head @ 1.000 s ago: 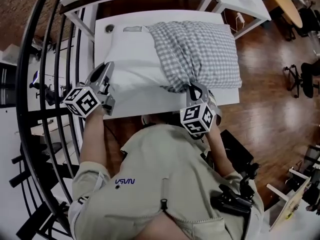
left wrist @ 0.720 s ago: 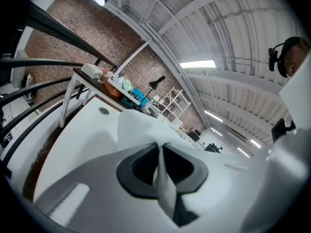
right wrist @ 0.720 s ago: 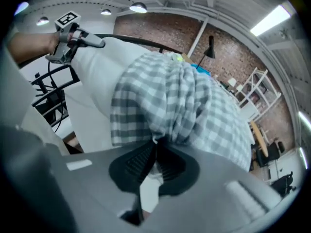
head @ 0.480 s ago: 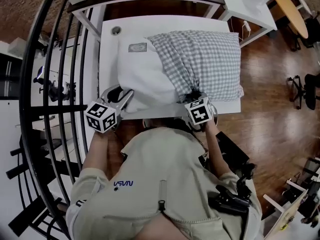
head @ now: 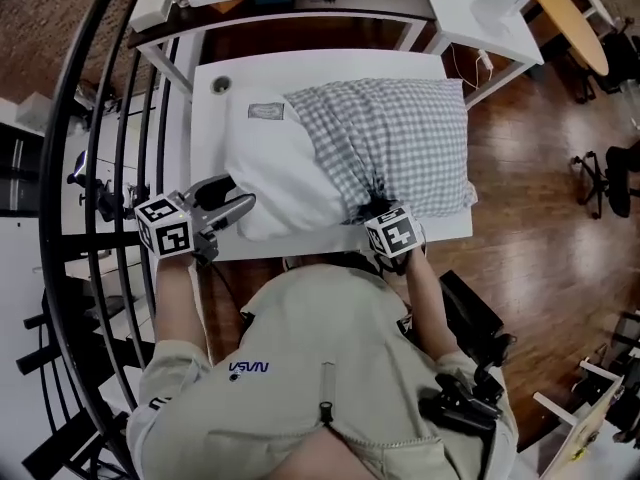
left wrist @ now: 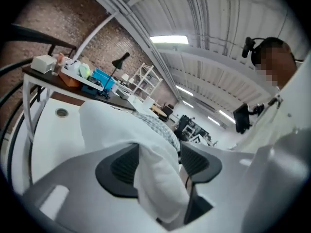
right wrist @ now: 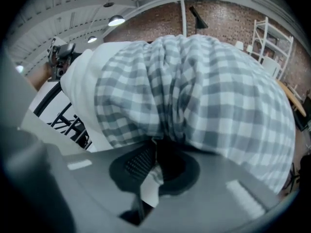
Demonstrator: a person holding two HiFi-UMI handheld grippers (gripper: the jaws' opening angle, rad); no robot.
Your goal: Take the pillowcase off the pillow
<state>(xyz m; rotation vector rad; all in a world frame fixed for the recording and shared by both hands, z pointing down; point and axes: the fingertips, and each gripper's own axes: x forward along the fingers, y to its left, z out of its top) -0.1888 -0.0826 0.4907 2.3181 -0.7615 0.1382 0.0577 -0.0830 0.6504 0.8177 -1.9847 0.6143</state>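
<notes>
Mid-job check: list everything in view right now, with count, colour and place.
pillow: one, white, on the table, left half bare
pillowcase: one, grey-white check, over the pillow's right half
table: one, white, ahead of the person
railing: one, black, left of the table
floor: brown wood, right side
left claw: one, jaws opening, pillow corner between them
right claw: one, shut on the pillowcase's bunched edge

- Pillowcase [head: 400, 138]: soft woven cloth in a grey-and-white check, matt, bunched into creases.
- Pillow [head: 270, 168]: plain white cloth, matt, smooth with a few soft folds.
- Worktop [head: 210, 133]: white, hard, smooth, barely any sheen.
- Floor [head: 540, 188]: brown wood boards, glossy, catching the light.
- Shirt [head: 330, 368]: khaki cloth, matt.
</notes>
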